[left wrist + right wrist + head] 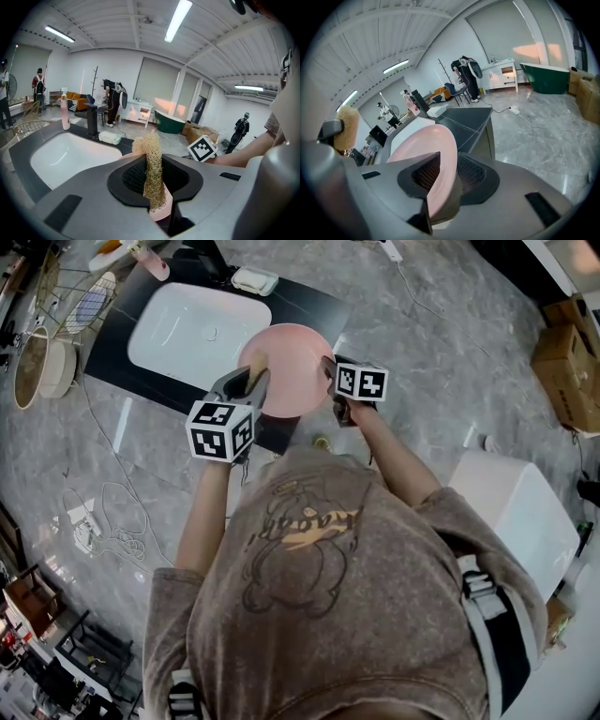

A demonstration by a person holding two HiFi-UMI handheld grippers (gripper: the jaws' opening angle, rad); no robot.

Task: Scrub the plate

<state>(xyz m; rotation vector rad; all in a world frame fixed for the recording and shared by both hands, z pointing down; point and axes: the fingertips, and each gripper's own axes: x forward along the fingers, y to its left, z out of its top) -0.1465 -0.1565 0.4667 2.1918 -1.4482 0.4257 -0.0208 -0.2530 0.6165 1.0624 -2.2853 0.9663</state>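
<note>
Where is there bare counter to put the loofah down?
The white basin is bare. So is the dark counter strip between the soap box and the pink plate. The back-left corner, by the pink bottle and wire rack, is crowded.

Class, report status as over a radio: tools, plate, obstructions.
Left tool shut on loofah. Right tool open, rim of pink plate between jaws. Loofah at plate's edge; nothing between.
</note>
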